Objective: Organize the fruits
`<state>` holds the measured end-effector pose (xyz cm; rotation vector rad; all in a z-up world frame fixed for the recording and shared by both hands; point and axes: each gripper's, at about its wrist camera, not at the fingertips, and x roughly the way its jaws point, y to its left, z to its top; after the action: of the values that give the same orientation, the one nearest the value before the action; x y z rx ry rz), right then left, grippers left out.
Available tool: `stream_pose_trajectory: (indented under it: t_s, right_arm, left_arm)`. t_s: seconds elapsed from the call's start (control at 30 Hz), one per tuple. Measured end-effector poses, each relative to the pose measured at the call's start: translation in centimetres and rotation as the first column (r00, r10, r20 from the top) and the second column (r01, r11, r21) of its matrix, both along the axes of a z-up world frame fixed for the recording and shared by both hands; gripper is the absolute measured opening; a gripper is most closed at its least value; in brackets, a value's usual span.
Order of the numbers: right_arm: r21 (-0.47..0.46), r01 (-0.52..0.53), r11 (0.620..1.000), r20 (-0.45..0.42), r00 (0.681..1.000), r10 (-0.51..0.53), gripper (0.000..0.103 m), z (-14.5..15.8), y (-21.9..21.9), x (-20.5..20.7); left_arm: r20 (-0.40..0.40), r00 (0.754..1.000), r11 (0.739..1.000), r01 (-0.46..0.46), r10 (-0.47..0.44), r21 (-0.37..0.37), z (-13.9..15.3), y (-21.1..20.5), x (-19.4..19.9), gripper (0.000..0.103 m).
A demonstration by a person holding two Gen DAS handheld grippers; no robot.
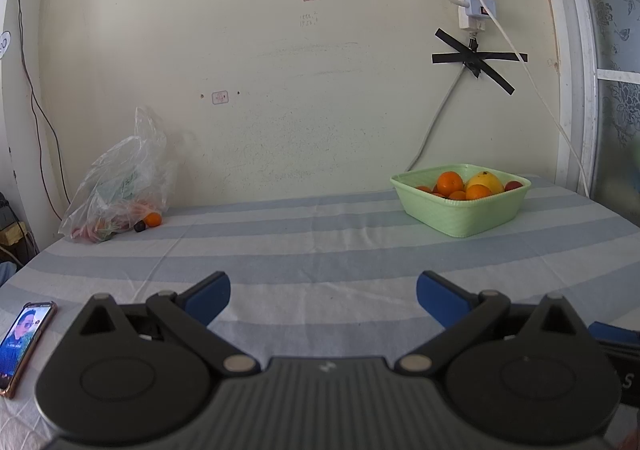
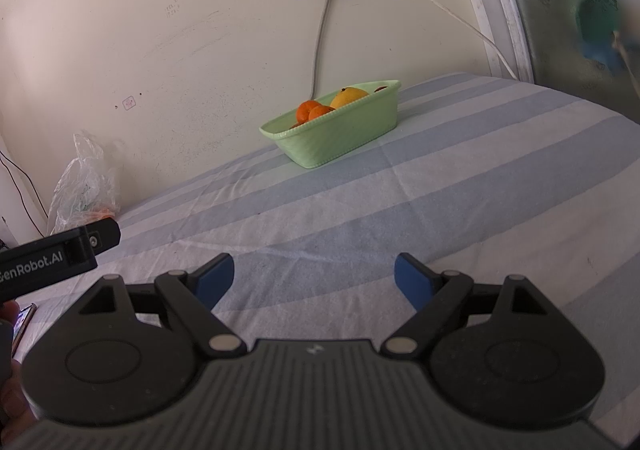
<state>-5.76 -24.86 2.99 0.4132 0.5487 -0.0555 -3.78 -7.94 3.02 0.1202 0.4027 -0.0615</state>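
Observation:
A pale green basket [image 1: 460, 216] stands on the striped cloth near the wall at the right, holding several oranges [image 1: 449, 182], a yellow fruit [image 1: 485, 182] and a red one [image 1: 513, 185]. The right wrist view shows the same basket [image 2: 340, 138] at centre. A clear plastic bag [image 1: 120, 186] lies at the far left with more fruit inside; an orange [image 1: 153, 219] and a small dark fruit [image 1: 139, 226] rest at its mouth. My left gripper [image 1: 323, 296] is open over bare cloth, well short of both. My right gripper [image 2: 314, 278] is open too, with nothing between its blue pads.
A phone [image 1: 24, 346] with a lit screen lies at the near left edge of the table. Cables and a power strip [image 1: 472, 2] hang taped on the wall above the basket. The body of the left gripper [image 2: 60, 254] shows at the left in the right wrist view.

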Motion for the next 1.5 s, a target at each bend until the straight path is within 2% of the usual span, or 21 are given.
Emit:
stream_pose_trajectory:
  t_s: [0.23,0.43,0.53,1.17,1.5]
  right_arm:
    - [-0.001,0.001,1.0,0.001,1.0,-0.001,0.089,0.0,0.0,0.0]
    - [-0.002,0.018,1.0,0.002,1.0,-0.018,0.089,0.3,-0.7,0.1]
    - [-0.001,0.023,1.0,0.009,1.0,-0.023,0.089,0.6,-1.1,0.0]
    - [0.0,-0.058,0.998,0.022,0.998,0.058,0.089,2.0,-2.1,1.7]
    - [0.015,-0.063,0.998,0.023,0.998,0.063,0.089,1.5,-2.2,1.9]
  left_arm:
    - [-0.041,0.999,1.0,0.014,-0.014,-0.003,-0.5,0.0,0.5,0.103]
    - [-0.153,0.987,0.999,0.051,-0.051,-0.002,-0.8,-0.1,2.4,0.103]
    - [-0.153,0.987,0.998,0.051,-0.047,0.023,-0.8,-0.4,2.5,0.103]
    - [-0.18,0.983,0.997,0.054,-0.043,0.061,0.4,-1.7,4.9,0.103]
    - [-0.19,0.981,0.996,0.053,-0.038,0.075,0.2,-2.4,5.4,0.103]
